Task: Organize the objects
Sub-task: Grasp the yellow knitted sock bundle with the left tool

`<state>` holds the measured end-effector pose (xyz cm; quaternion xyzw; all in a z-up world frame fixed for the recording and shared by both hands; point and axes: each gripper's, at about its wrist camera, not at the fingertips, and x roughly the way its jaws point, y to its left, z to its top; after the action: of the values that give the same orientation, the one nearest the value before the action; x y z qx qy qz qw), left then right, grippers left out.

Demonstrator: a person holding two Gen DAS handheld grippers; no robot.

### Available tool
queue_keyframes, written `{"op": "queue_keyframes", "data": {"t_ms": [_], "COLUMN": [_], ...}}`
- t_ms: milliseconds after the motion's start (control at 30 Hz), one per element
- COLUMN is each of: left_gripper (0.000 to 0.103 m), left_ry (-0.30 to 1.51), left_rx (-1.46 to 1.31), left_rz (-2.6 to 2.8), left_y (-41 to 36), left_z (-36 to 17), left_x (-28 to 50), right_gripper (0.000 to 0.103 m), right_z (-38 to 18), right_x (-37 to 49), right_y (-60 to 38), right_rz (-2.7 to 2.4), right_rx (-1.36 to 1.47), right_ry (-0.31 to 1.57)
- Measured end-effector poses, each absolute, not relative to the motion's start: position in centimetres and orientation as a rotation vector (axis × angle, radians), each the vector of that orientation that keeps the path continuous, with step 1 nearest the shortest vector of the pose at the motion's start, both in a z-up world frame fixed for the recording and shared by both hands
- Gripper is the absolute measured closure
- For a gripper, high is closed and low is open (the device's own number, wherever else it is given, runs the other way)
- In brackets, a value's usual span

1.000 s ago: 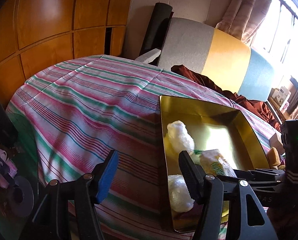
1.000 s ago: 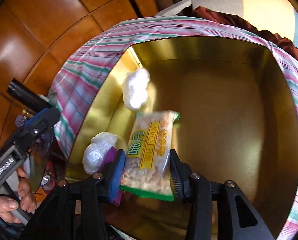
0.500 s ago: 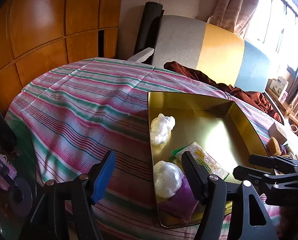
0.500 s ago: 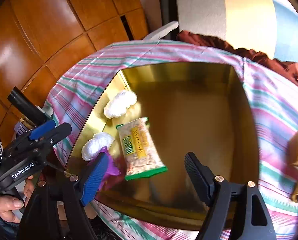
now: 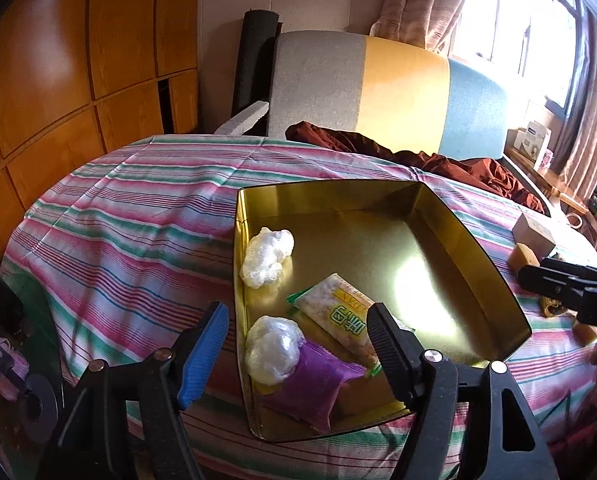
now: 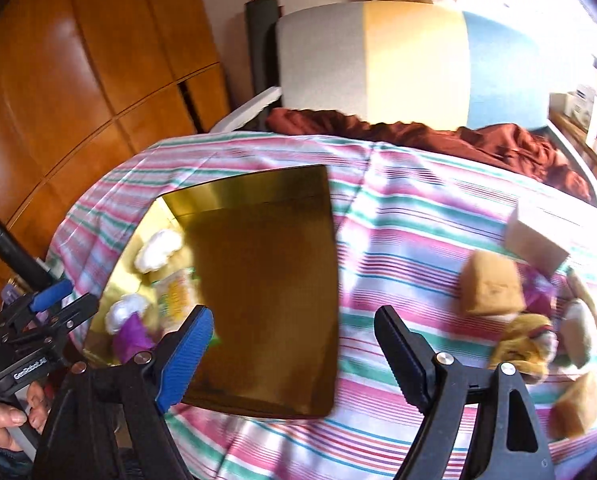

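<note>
A gold tin tray (image 5: 486,276) (image 6: 258,216) lies on the striped cloth. Inside it are two white plastic wads (image 5: 266,256) (image 5: 272,350), a purple packet (image 5: 318,384) and a green-edged snack packet (image 5: 338,316) (image 6: 176,294). My left gripper (image 5: 298,340) hovers at the tray's near left corner, its jaws opening with nothing pressed between them. My right gripper (image 6: 292,350) is above the tray's right rim, jaws opening and empty. To the right lie tan sponge blocks (image 6: 490,288) and a small pile of toys (image 6: 526,344).
A beige box (image 6: 538,240) (image 5: 534,232) rests near the table's right edge. A dark red cloth (image 5: 438,156) lies behind the table before a grey, yellow and blue headboard (image 5: 398,92). A hand (image 6: 6,420) holds the left gripper's handle at the table's left.
My right gripper let go of the snack packet, which now lies in the tray, then rose and swung right toward the loose items. The left gripper drew back slightly and widened.
</note>
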<state>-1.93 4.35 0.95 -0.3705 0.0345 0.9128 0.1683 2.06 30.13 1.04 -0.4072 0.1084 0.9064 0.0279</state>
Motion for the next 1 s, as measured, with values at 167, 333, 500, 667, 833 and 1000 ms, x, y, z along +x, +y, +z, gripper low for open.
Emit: {"op": "queue_keyframes", "data": {"t_ms": [167, 333, 500, 667, 833, 1000], "left_gripper": [0.03, 0.029, 0.027, 0.027, 0.027, 0.028], "left_ry": [0.15, 0.201, 0.25, 0.318, 0.37, 0.339], "left_rx": [-1.041, -1.022, -0.981, -0.931, -0.911, -0.979], "left_rz": [2.544, 2.479, 2.406, 2.324, 2.222, 2.075], "left_y": [6.5, 9.1, 12.3, 16.4, 21.4, 27.2], "left_z": [1.0, 1.2, 1.9, 2.7, 2.9, 2.0], "left_x": [-1.3, -0.8, -0.3, 0.4, 1.4, 2.1], "right_gripper": [0.018, 0.017, 0.017, 0.016, 0.016, 0.016], "right_z": [1.1, 1.3, 1.6, -0.5, -1.4, -1.7], "right_x": [4.3, 7.0, 11.1, 15.8, 18.6, 18.0], "right_y": [35.7, 42.6, 50.6, 56.5, 58.3, 58.4], "right_rz": [2.664, 2.463, 2.26, 2.137, 2.102, 2.145], "right_rx": [-1.194, -1.148, -1.038, -0.904, -0.744, -0.772], "right_ry": [0.371, 0.381, 0.507, 0.879, 1.11, 1.169]}}
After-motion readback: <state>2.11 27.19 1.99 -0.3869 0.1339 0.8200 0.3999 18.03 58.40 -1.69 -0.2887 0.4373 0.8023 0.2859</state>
